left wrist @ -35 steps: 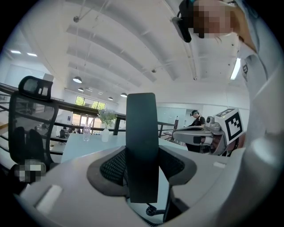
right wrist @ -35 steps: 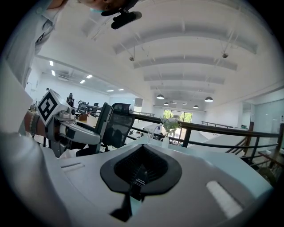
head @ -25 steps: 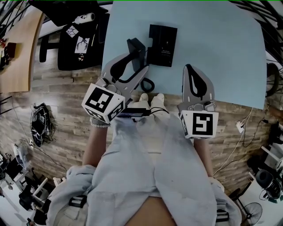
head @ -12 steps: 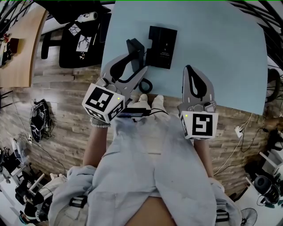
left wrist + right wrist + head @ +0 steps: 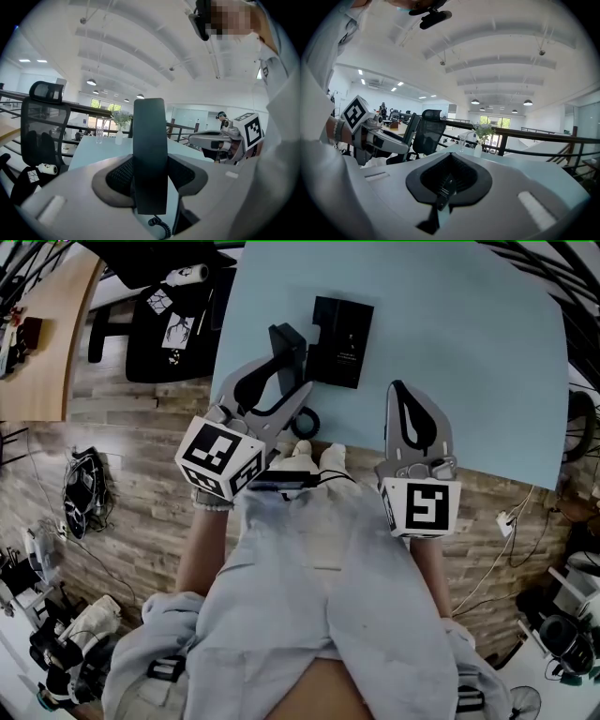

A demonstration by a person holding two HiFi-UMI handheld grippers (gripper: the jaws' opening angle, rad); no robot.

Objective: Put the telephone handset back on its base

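The black telephone base (image 5: 342, 341) lies on the light blue table (image 5: 469, 352), towards its near left. Just left of the base, my left gripper (image 5: 281, 362) is shut on the black handset (image 5: 287, 345), which stands upright between the jaws. In the left gripper view the handset (image 5: 150, 159) fills the middle, and its coiled cord (image 5: 161, 227) hangs below. The cord (image 5: 307, 420) loops at the table's front edge. My right gripper (image 5: 401, 390) is shut with nothing in it, over the front edge, right of the base.
A black office chair (image 5: 169, 324) stands left of the table on the wooden floor. A vase with flowers (image 5: 480, 140) and a glass (image 5: 99, 136) stand at the table's far end. The person's legs are below the front edge.
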